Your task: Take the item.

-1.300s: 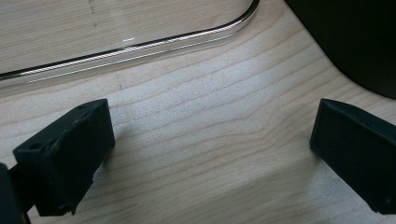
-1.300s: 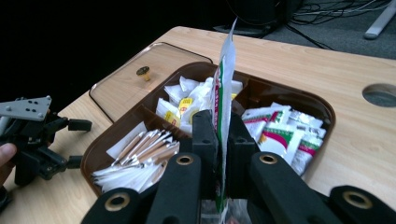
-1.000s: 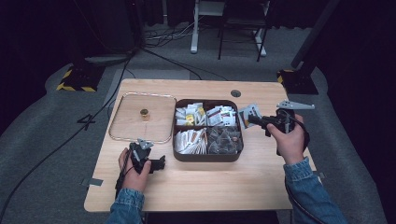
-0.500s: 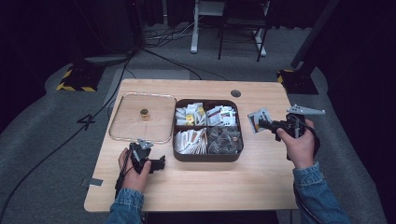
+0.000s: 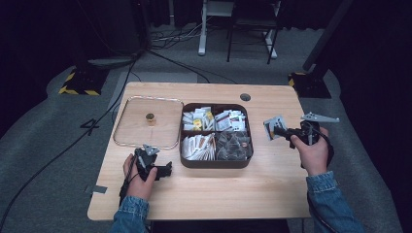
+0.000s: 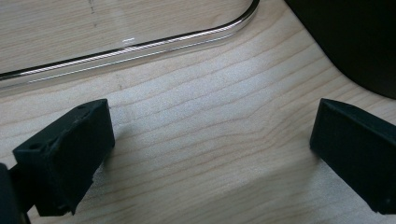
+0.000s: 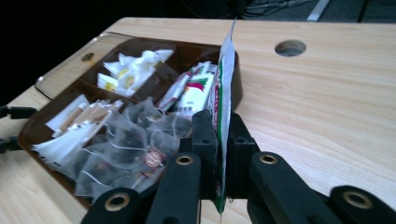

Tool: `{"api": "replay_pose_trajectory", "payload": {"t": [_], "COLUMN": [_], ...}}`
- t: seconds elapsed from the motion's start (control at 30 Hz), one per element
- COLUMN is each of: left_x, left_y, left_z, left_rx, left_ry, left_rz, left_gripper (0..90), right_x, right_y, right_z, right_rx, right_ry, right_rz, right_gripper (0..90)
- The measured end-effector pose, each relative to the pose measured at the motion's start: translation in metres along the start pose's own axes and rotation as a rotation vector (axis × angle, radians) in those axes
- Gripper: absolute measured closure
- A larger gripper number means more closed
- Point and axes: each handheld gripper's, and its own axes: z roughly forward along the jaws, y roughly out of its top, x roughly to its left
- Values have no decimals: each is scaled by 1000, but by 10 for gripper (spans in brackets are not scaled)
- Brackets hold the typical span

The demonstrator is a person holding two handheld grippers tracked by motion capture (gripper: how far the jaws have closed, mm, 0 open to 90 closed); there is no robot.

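Observation:
A dark brown tray (image 5: 214, 162) with compartments of tea bags and packets sits mid-table. My right gripper (image 5: 275, 130) is to the right of the tray, above the table, shut on a flat white packet (image 5: 272, 126) with red and green print. The packet (image 7: 222, 88) stands on edge between the two black jaws in the right gripper view. My left gripper (image 5: 163, 171) rests low at the tray's front left corner, open, with bare wood between its jaws. Its fingers (image 6: 65, 154) stand wide apart over the table.
A clear lid (image 5: 131, 141) with a small knob (image 5: 150, 116) lies left of the tray; its rim (image 6: 140, 46) shows ahead of the left jaws. A round cable hole (image 5: 245, 97) sits at the table's back. Bare wood lies in front of the tray.
My right gripper has drawn back to the right, away from the tray, carrying the packet. The left gripper has stayed put.

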Motion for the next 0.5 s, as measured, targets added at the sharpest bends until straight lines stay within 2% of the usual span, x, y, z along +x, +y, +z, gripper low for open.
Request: {"api": "replay_pose_trajectory", "payload": {"t": [0.5], "left_x": [0], "left_y": [0], "left_z": [0], "left_rx": [0], "left_ry": [0], "left_rz": [1], "left_gripper": [2], "right_x": [-36], "right_y": [-23], "right_z": [20], "right_rx": [65], "right_ry": [-76], "right_rz": [44], "right_gripper": [857]}}
